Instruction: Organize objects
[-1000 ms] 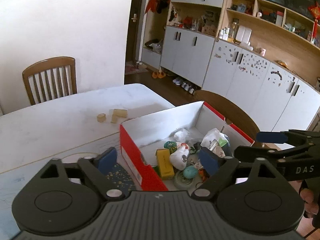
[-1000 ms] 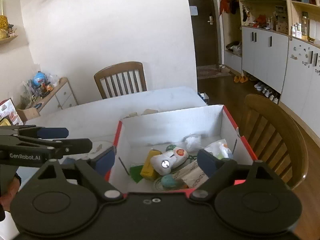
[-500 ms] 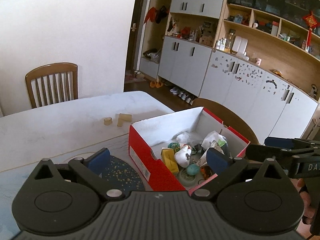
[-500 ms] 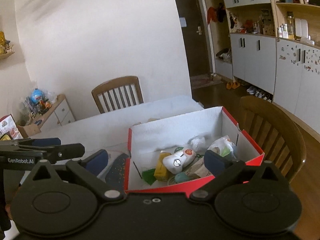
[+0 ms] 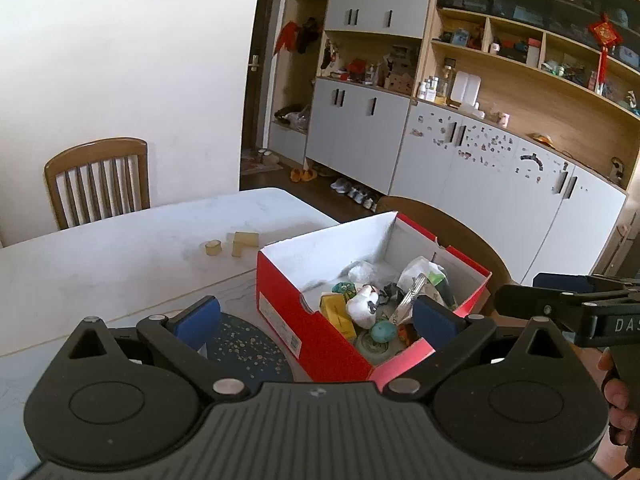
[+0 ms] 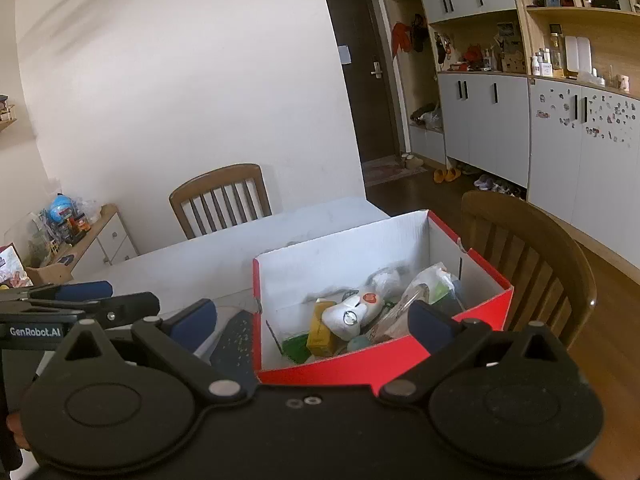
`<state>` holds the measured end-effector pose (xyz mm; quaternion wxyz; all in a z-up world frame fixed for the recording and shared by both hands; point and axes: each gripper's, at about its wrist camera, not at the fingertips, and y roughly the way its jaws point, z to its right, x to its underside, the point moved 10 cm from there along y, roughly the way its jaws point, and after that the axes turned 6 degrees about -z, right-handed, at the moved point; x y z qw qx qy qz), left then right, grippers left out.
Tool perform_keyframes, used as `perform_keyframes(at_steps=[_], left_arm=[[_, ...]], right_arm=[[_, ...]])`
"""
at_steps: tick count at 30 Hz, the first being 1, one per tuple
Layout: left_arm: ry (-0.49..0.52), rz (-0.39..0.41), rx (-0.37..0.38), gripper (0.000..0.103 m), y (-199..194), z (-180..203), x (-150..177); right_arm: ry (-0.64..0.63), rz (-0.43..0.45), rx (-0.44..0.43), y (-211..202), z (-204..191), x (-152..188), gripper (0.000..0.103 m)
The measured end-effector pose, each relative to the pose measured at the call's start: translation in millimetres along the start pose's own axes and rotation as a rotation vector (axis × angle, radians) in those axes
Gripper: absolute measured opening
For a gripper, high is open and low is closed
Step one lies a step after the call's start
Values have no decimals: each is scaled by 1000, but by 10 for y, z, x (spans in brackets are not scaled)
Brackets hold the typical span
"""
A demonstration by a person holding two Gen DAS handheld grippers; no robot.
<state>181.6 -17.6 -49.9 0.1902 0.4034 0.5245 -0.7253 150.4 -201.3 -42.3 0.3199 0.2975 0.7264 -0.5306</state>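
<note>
Left view: left claw [image 5: 316, 314] spread, empty; red box [image 5: 320, 328] of oddments just ahead, between fingers. Right view: right claw [image 6: 312, 322] spread wide, empty; box [image 6: 376, 364] directly ahead. Advice: descend onto one item, clear of walls.

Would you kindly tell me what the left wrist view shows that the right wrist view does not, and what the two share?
Only the left wrist view shows the small beige blocks on the white table, the red hanging ornament on the shelves, and the right claw from the side. Only the right wrist view shows the low sideboard with toys and the left claw from the side. Both show the open red box full of small items, including a yellow carton and a white toy, plus the dark speckled mat beside it and two wooden chairs.
</note>
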Motion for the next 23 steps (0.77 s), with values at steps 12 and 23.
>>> perform_keyframes(at_steps=[12, 23], left_arm=[[11, 5, -2, 103, 4, -5, 17], [6, 0, 14, 103, 11, -27, 33]], right_arm=[[-2, -5, 18, -13, -36, 52, 102], [-3, -11, 24, -15, -55, 69, 102]])
